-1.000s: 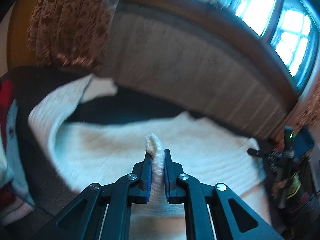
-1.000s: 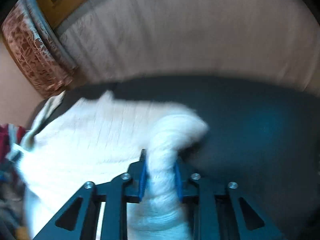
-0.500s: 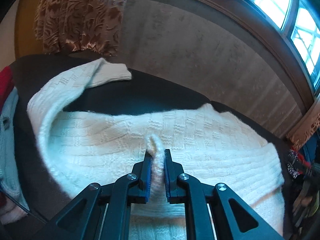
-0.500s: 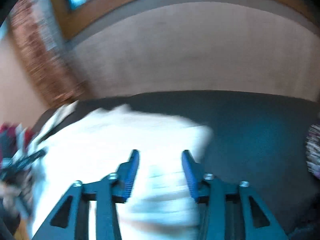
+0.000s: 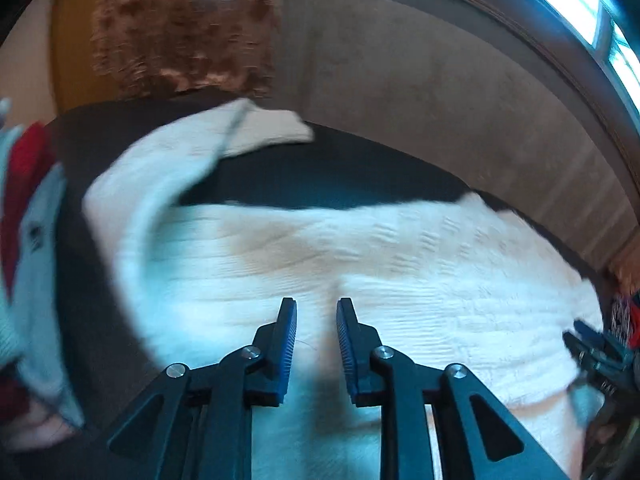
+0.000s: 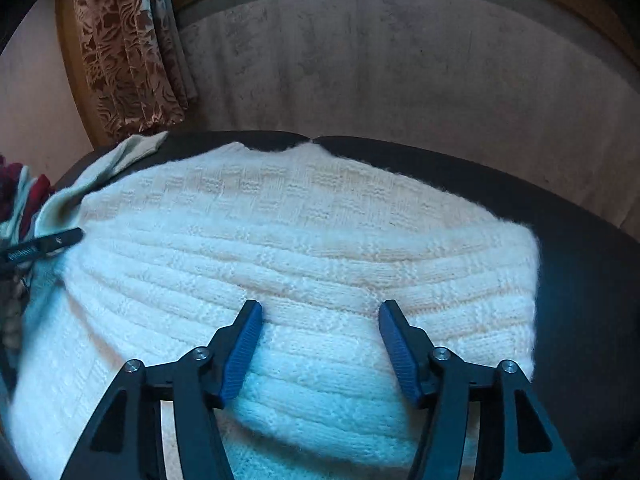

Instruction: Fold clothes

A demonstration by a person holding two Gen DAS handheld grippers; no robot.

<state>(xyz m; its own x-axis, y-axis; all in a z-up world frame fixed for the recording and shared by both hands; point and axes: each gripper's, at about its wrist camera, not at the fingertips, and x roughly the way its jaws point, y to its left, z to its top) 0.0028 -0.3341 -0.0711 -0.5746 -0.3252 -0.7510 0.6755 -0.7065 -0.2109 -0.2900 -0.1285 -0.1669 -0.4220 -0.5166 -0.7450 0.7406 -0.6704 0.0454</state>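
Lying flat beneath both grippers, the white knitted sweater [image 6: 304,232] is released as left gripper [image 5: 316,312] and right gripper [image 6: 320,320] jaws are opening, nothing between them.

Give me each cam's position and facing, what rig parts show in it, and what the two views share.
Left wrist: on the left gripper, angled down at the white sweater; own opening fingers, nothing between; right gripper at right edge.
Right wrist: on the right gripper, angled down over the sweater; own opening fingers, nothing between; left gripper's tip at left edge.
Shared: sweater, dark surface, patterned curtain, wall.
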